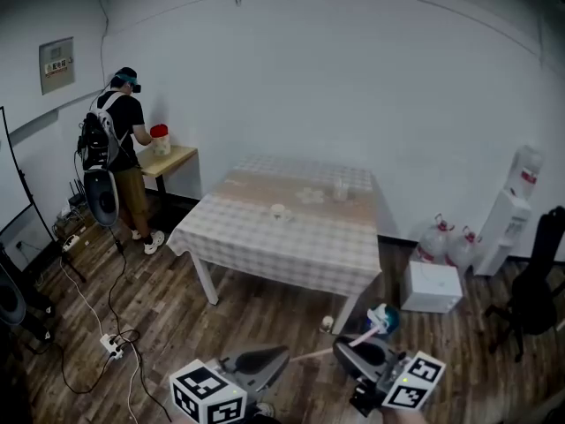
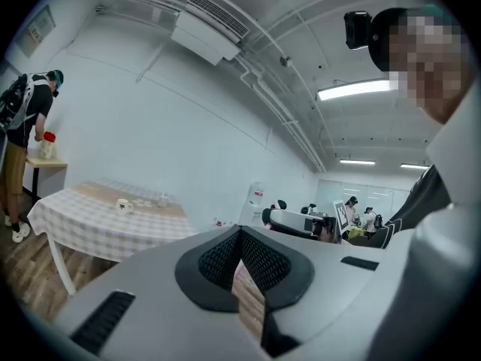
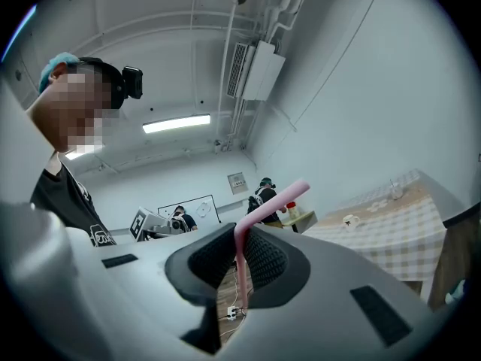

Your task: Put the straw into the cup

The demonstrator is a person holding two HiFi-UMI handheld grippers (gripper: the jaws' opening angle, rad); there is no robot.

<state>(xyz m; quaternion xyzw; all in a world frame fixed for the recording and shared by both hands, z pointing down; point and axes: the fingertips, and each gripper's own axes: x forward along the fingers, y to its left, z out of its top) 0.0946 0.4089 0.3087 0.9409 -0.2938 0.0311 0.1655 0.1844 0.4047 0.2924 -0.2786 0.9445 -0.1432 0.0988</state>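
Straw [image 3: 279, 198] is sitting pinched upright in the right tool [image 3: 240, 239], bent tip leaning toward the table [image 1: 291, 247]. White cup [image 1: 279, 210] is standing there, well apart ahead and slightly left. Left tool [image 2: 240, 235] is hanging closed on nothing, no nearer.

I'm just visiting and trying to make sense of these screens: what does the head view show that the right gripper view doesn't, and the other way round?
Only the head view: a water dispenser, water bottles and a white box on the floor. Only the right gripper view: a ceiling air conditioner and a lit ceiling light. Both: the checked table with a white cup, and the right claw pinching a pink straw.
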